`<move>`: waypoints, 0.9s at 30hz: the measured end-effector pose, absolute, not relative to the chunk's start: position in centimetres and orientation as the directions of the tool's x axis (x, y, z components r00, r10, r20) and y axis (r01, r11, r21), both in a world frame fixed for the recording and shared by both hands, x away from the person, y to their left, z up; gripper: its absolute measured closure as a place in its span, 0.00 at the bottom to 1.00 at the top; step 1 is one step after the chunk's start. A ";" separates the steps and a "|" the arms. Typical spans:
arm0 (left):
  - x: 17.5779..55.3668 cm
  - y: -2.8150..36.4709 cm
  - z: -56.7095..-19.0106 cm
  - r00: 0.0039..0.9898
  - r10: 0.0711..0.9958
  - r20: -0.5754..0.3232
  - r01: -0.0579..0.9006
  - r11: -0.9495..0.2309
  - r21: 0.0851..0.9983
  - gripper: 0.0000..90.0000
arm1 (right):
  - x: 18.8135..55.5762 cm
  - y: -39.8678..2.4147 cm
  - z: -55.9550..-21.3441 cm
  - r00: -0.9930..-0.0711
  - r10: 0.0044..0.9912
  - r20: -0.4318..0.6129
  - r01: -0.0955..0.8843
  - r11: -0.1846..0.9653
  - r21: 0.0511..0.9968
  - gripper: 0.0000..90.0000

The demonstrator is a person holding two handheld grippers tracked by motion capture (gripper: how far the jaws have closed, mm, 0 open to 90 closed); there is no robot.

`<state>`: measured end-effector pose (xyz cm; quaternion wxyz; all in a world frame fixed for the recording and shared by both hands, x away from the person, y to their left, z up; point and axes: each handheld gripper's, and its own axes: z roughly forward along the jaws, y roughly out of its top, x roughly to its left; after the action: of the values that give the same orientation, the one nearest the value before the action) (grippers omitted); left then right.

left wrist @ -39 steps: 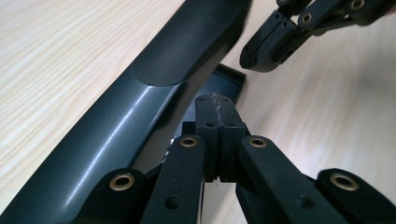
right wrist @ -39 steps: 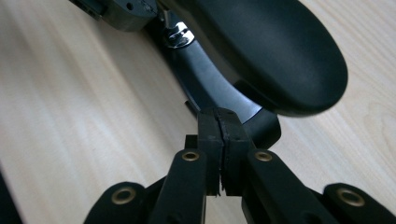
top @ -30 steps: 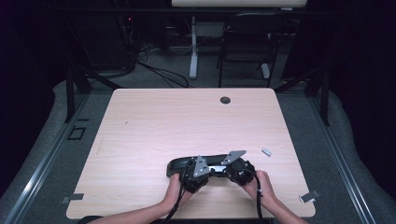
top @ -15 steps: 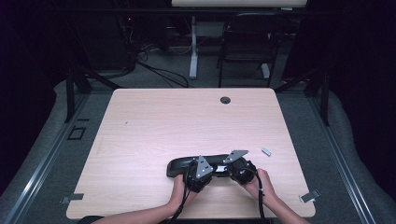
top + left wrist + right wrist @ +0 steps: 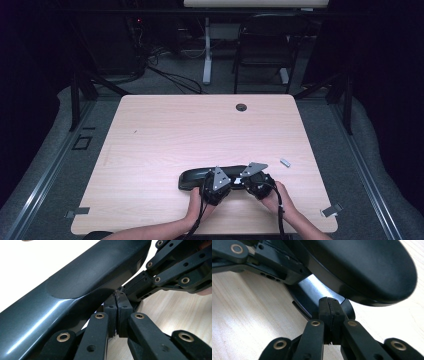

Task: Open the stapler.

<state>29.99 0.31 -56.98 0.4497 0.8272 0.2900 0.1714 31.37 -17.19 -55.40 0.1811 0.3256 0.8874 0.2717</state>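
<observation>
Both grippers (image 5: 227,181) (image 5: 248,181) clenched against black case (image 5: 192,177); grip hard to make out.

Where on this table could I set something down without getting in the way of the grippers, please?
The far half of the table, between the grommet hole and the black case, lies bare, as does the left side. The near middle is crowded: left gripper and right gripper meet at the case. A small grey piece lies right.
</observation>
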 end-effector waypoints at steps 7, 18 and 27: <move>30.1 -0.1 -57.3 0.761 0.649 0.015 0.332 -0.409 0.850 0.98 | 31.4 -17.3 -55.4 -0.722 0.679 -0.135 0.483 0.633 0.605 1.00; 30.1 -0.6 -57.5 0.751 0.660 0.008 0.330 -0.386 0.862 0.99 | 31.2 -17.6 -55.7 -0.721 0.680 -0.133 0.465 0.617 0.635 1.00; 30.1 -0.7 -57.5 0.746 0.666 0.012 0.324 -0.379 0.867 1.00 | 31.1 -17.7 -55.8 -0.719 0.682 -0.134 0.464 0.614 0.639 1.00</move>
<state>30.11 -0.70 -57.47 0.4659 0.8098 0.3058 0.1833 31.06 -17.66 -55.79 0.1857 0.3260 0.8789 0.2945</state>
